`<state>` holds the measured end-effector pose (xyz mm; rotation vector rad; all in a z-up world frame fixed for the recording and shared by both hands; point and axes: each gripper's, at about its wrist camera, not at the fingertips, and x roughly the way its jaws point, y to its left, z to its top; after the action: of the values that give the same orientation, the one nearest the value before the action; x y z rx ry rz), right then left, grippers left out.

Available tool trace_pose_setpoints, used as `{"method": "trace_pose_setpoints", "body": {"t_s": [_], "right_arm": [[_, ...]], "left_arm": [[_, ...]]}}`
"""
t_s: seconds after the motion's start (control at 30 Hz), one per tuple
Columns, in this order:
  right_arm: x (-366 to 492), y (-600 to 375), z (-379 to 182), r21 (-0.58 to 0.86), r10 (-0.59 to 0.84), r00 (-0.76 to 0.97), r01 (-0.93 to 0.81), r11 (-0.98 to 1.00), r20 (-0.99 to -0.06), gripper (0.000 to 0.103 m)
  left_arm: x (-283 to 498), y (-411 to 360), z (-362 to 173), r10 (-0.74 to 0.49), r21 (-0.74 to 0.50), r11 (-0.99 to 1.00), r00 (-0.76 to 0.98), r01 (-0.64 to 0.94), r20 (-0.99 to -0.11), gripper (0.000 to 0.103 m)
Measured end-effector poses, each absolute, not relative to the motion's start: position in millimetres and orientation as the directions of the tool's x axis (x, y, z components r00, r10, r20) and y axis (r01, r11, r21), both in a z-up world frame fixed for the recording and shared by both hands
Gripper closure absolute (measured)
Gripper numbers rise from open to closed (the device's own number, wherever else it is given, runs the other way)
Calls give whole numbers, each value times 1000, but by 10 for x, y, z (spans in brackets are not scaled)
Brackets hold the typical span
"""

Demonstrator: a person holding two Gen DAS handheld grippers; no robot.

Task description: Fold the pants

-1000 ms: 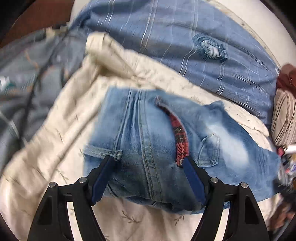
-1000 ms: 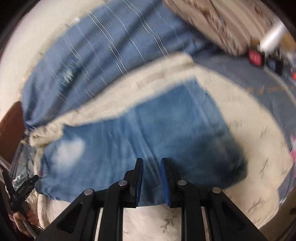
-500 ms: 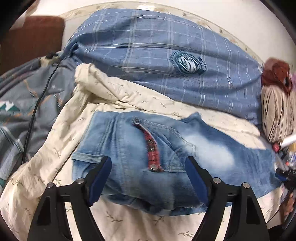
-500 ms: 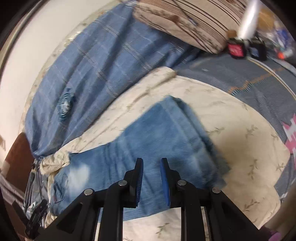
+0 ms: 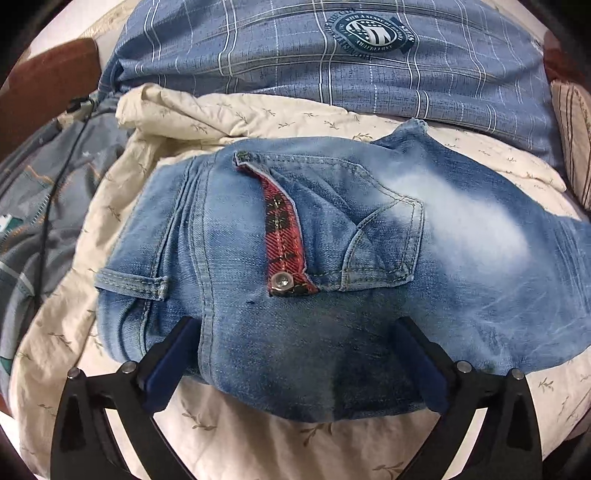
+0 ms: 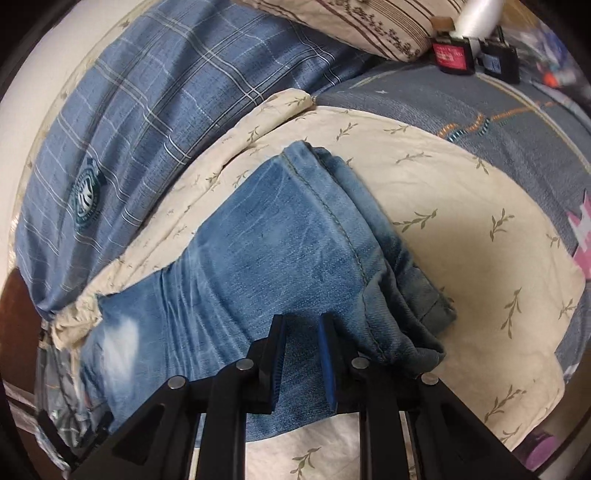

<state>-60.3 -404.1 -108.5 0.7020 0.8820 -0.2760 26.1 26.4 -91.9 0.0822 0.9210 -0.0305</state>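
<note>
- At the bottom of the left wrist view, the left claw [image 5: 295, 363] is spreading wide. Its blue pads straddle the near folded edge of the jeans [image 5: 332, 266] without visibly pressing on them.
- At the bottom of the right wrist view, the right claw [image 6: 301, 363] is pressed nearly together. Denim shows in the narrow gap, but I can't tell whether cloth is really pinched or merely lies beneath.
- The jeans lie across the middle of both views on a cream leaf-print quilt [image 5: 258, 118] on the bed. The waist end, with its back pocket [image 5: 384, 247] and red plaid flap [image 5: 284, 236], sits centre in the left view. The leg hems [image 6: 406, 280] are stacked at centre right in the right view.
- They look already folded lengthwise, so I'd judge a crosswise fold comes next.
- To do it well, grip every layer at each end, lift both ends evenly and keep the side seams lined up.
- Beyond, along the top of the frames, lies a blue checked cover [image 5: 295, 55] with a striped pillow [image 6: 351, 26] beside it.
</note>
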Motion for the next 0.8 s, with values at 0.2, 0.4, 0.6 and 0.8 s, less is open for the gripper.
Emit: {"method": "trace_pose_setpoints", "body": {"t_s": [0.2,0.4,0.6,0.8], "right_arm": [[-540,-3923,-1064,352,-7,605,474,807,-796,82],[-602,-3801,-1061,249,-58,627,390,886,-777,81],[-604,-3823,-1059,264,-40,632,378,887,-774,81],[-659,-3816,-1056,262,-19,643,339,904,-766,80]], "left_arm": [[296,247,-946,8,40,998,608,39,-794,0],[292,252,-947,10,30,999,621,22,-784,0],[282,243,-940,23,37,999,622,9,-782,0],[223,184,-942,65,78,997,644,-8,-762,0]]}}
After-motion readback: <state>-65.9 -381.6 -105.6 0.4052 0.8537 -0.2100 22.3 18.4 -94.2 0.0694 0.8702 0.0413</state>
